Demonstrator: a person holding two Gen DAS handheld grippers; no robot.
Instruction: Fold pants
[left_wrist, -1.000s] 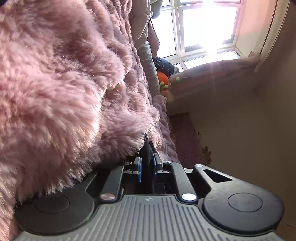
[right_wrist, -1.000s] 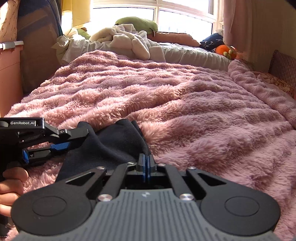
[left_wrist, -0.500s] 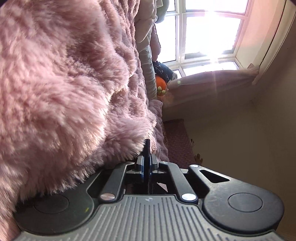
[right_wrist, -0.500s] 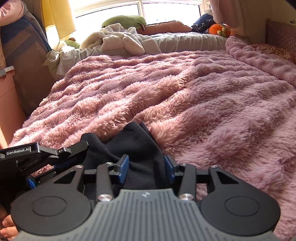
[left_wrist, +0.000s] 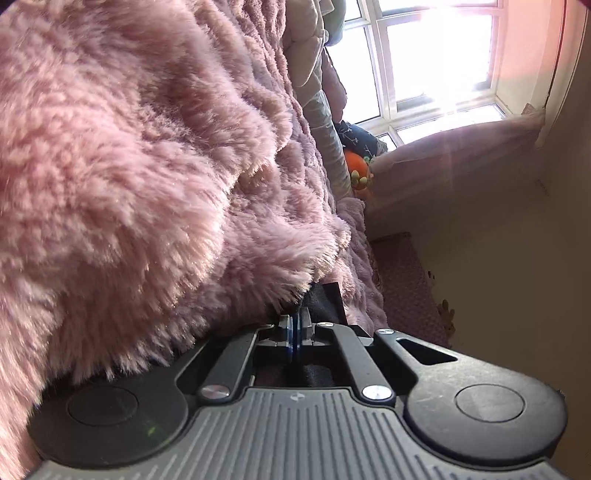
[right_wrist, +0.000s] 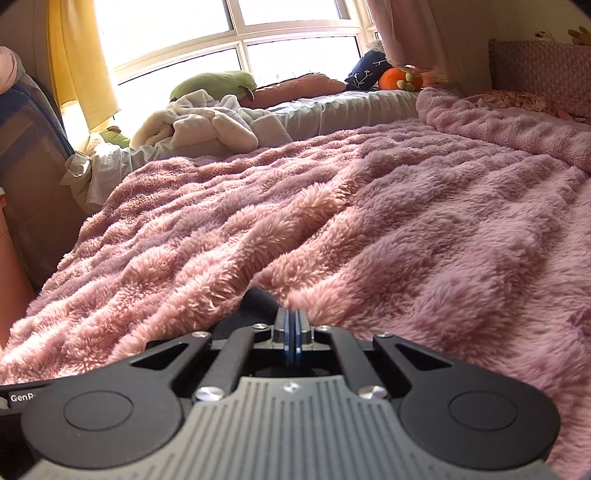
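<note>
Left gripper (left_wrist: 295, 325) rolled sideways, jaws pinched on dark pants (left_wrist: 325, 302) at 12 o'clock. Right gripper (right_wrist: 291, 325) near level, jaws pressed together at the cloth's edge; can't tell if gripped. Fluffy pink blanket (right_wrist: 369, 221) w/ wavy ridges all around.

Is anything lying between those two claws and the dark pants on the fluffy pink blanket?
Nothing visible does. The right claw is shut right at the edge of the dark pants, and the left claw is shut against the same fabric. Only the pink blanket surrounds them.
</note>
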